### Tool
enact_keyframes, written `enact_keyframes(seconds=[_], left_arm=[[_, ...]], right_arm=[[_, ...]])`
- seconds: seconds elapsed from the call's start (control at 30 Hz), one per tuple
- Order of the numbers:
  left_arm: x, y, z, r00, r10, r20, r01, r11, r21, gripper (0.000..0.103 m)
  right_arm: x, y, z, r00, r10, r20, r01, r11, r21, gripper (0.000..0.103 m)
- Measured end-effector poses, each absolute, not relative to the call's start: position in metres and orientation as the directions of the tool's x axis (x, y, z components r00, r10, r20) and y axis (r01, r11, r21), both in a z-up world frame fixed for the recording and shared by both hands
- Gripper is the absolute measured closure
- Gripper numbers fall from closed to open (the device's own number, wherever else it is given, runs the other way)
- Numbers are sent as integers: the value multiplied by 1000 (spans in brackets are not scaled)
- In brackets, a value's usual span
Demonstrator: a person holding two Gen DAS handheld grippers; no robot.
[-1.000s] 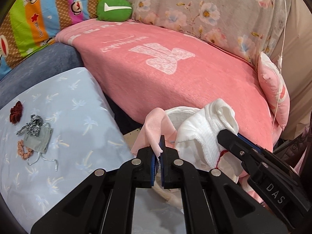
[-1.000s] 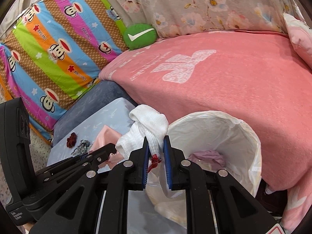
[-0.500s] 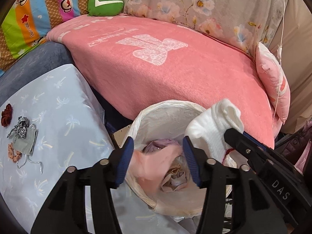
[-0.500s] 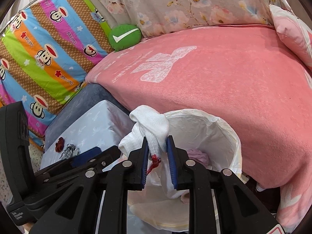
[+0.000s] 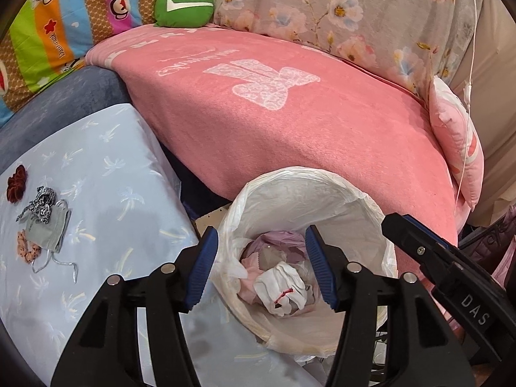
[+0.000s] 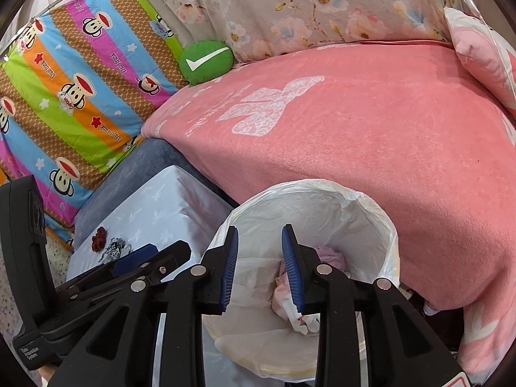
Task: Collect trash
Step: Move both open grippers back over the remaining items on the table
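A trash bin lined with a white plastic bag (image 5: pixel 300 190) stands between the pink bed and the light blue table; it also shows in the right wrist view (image 6: pixel 325 193). Inside lie a white cloth with a red thread (image 5: pixel 280 287), a pink cloth (image 5: pixel 250 266) and other scraps (image 6: pixel 290 306). My left gripper (image 5: pixel 261 254) is open and empty right above the bin. My right gripper (image 6: pixel 259 254) is open and empty over the bin too. On the table lie a grey face mask (image 5: pixel 48 229), a dark red scrunchie (image 5: pixel 15 184), a patterned scrunchie (image 5: pixel 42 204) and an orange one (image 5: pixel 27 250).
The pink blanket (image 5: pixel 290 103) covers the bed behind the bin. A green cushion (image 5: pixel 183 8) and a striped cartoon sheet (image 6: pixel 71 90) lie at the back left. A pink pillow (image 5: pixel 458 142) is at the right. The right gripper's body (image 5: pixel 451 274) is beside my left one.
Both grippers opened. The pink cloth fell from the left gripper and the white cloth from the right one; both now lie in the bin.
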State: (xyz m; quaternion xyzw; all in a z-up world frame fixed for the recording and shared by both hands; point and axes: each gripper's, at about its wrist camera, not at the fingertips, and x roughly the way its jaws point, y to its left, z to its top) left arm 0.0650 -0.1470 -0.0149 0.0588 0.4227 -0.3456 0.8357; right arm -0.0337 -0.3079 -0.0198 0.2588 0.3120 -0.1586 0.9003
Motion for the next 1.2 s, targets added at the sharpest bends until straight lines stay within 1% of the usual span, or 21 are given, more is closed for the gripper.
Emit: enact_keyframes(seconds=[0.13, 0.27, 0.6, 0.7, 0.77, 1.2], left_arm=[[70, -133, -15, 419, -519, -745, 602, 773, -200, 49], [76, -114, -16, 437, -509, -742, 569, 795, -211, 49], [96, -52, -26, 482, -456, -748, 460, 859, -227, 49], [105, -30, -31, 491, -431, -757, 414, 880, -232, 47], [111, -12, -35, 498, -414, -762, 382, 894, -236, 43], [167, 100, -63, 548, -245, -800, 182, 968, -171, 42]], right_arm=[[-29, -300, -20, 754, -111, -647, 431, 827, 360, 74], [-22, -285, -21, 754, -95, -650, 409, 842, 351, 70], [8, -231, -29, 743, -21, -669, 325, 885, 332, 70], [19, -212, -33, 736, 2, -677, 294, 900, 323, 70], [29, -198, -36, 730, 19, -683, 273, 908, 317, 70], [112, -103, -60, 687, 122, -716, 133, 948, 290, 70]])
